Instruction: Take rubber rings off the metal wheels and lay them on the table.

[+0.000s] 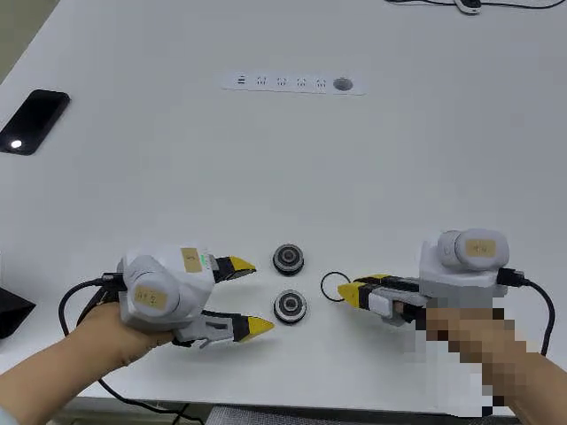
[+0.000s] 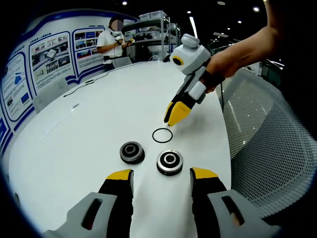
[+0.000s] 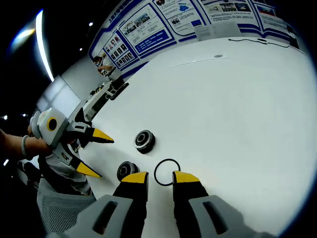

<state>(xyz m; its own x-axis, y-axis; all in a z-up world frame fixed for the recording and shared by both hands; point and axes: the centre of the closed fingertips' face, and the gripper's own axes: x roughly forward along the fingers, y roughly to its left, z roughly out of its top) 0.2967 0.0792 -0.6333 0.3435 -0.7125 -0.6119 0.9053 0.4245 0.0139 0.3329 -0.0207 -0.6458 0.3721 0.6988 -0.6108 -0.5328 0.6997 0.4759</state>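
- A left claw [image 1: 247,295] is held low over the near left part of the white counter [image 1: 399,159]. It is released, with its yellow tips spread wide and nothing between them.
- From its own camera, the left claw [image 2: 162,174] is seen pointed at two metal wheels lying flat and just apart from each other: a near wheel [image 2: 170,162] and a far wheel [image 2: 132,152].
- In the head view the near wheel [image 1: 291,306] lies just right of the left claw's near tip, and the far wheel [image 1: 289,258] lies just beyond it.
- A dark outer band is seen on both wheels, but it cannot be told whether this is rubber.
- One loose rubber ring [image 1: 322,284] lies flat on the counter, right of the wheels and apart from them.
- A right claw [image 1: 346,292] is aimed left at that ring. Its tips are parted only narrowly and nothing is gripped.
- In the right gripper view the right claw [image 3: 160,177] sits at the ring's near edge — contact with the rubber ring [image 3: 155,172] cannot be judged.
- A white power strip [image 1: 292,82] lies far back on the counter, and a black phone [image 1: 34,119] lies at the far left.
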